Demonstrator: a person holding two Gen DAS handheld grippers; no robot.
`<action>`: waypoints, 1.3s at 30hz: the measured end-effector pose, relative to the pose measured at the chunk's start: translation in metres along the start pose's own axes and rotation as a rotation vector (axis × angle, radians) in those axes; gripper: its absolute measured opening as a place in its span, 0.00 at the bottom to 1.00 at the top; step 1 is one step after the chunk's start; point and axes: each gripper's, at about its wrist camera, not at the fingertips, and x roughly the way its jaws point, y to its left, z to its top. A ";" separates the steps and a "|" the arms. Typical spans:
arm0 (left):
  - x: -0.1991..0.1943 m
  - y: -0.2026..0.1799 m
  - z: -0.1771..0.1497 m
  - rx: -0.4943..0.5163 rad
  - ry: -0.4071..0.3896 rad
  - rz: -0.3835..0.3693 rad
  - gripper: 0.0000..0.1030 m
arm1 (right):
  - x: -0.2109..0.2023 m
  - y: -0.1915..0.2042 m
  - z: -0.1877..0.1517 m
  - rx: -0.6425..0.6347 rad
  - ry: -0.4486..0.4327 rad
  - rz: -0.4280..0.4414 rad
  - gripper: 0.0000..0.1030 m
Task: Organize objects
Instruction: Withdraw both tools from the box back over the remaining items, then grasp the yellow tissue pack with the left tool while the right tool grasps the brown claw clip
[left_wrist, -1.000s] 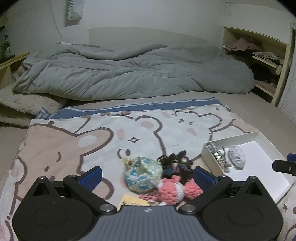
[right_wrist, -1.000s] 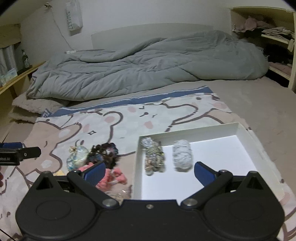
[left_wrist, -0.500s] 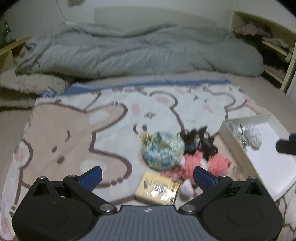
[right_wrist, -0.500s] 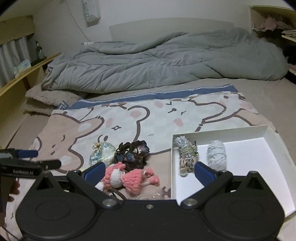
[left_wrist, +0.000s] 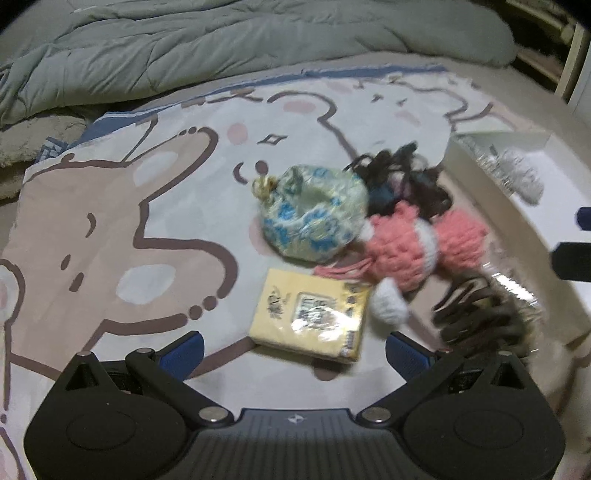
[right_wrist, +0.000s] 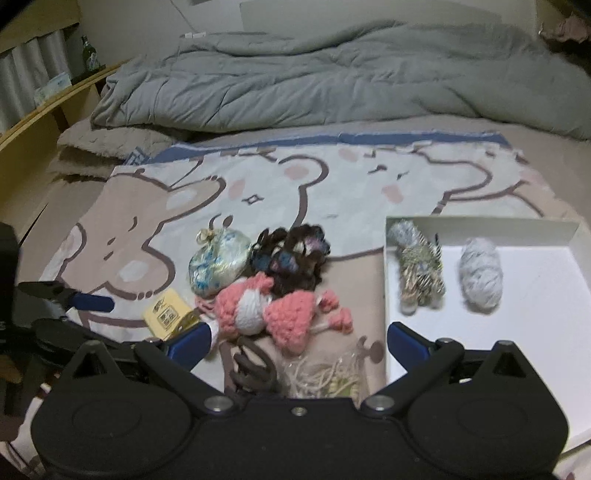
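Both grippers stand with their blue-padded fingers spread wide and nothing between them: the left gripper hovers low over the pile, the right gripper just behind it and beside the tray. The items to be sorted lie in a tight cluster on the bear-print blanket, left of the white tray. Nearest the left gripper is a flat yellow packet, film-wrapped and glossy; it is judged light but slippery, best taken across its short edges. Behind it sits a blue-and-white pouch with a gold tie, soft and rounded, likely to deform under pressure; the knotted neck looks the firmer hold. The pink crochet toy touches the pouch and overlaps a dark yarn bundle; both are soft, light and yielding, so a pinch through the body should hold, though loose strands and limbs may drag neighbours along. A dark claw clip and a clear bag of pale cord lie closest to the right gripper; the clip is rigid, the bag slick and crinkly. The tray already holds a mixed-colour yarn skein and a grey yarn ball along its far-left end, leaving bare floor elsewhere. The tray's raised wall stands between pile and floor and must be cleared. A grey duvet lies well behind.
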 end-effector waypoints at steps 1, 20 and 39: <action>0.003 0.001 -0.001 0.006 0.005 0.014 1.00 | 0.002 0.001 -0.002 -0.008 0.009 -0.002 0.96; -0.007 0.041 -0.010 -0.092 -0.017 -0.036 1.00 | 0.028 0.000 -0.016 -0.128 0.140 -0.202 0.90; 0.019 0.040 -0.010 -0.101 0.046 0.059 1.00 | 0.038 0.020 -0.021 -0.221 0.175 -0.145 0.89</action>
